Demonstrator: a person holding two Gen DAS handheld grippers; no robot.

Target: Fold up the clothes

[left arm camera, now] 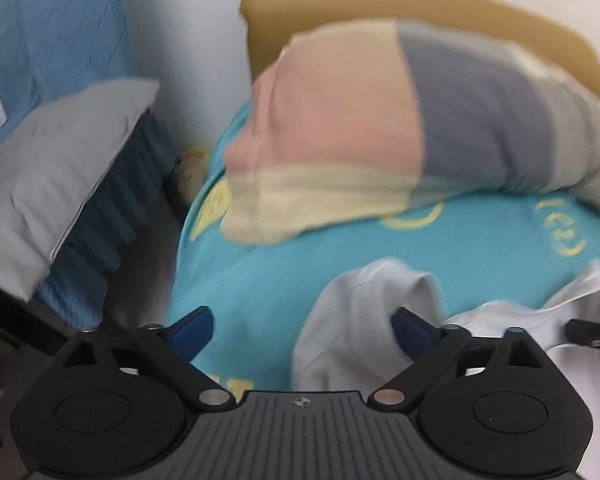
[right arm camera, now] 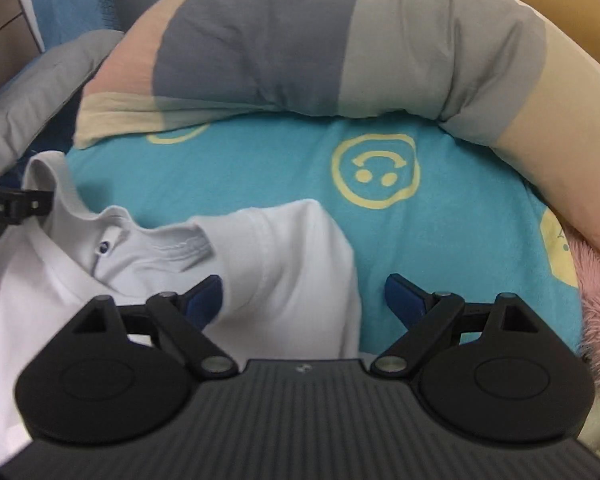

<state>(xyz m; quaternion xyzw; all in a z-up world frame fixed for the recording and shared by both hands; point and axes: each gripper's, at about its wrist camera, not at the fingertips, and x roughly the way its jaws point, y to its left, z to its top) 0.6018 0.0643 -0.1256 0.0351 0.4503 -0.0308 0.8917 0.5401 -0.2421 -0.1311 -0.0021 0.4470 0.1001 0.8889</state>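
White cotton T-shirt (right arm camera: 284,264) lying crumpled at the near edge of the turquoise smiley-print blanket (right arm camera: 440,240). Left gripper (left arm camera: 302,330) and right gripper (right arm camera: 304,300): jaws apart, straddling shoulder folds, nothing clamped. Fabric likely light and limp; best pinched at the shoulder seams beside the collar (right arm camera: 172,244).

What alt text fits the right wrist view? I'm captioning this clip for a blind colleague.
A white T-shirt lies on a turquoise smiley-face blanket, its near fold between the open fingers of the right gripper. A quilt of pink, grey and cream blocks is bunched behind.
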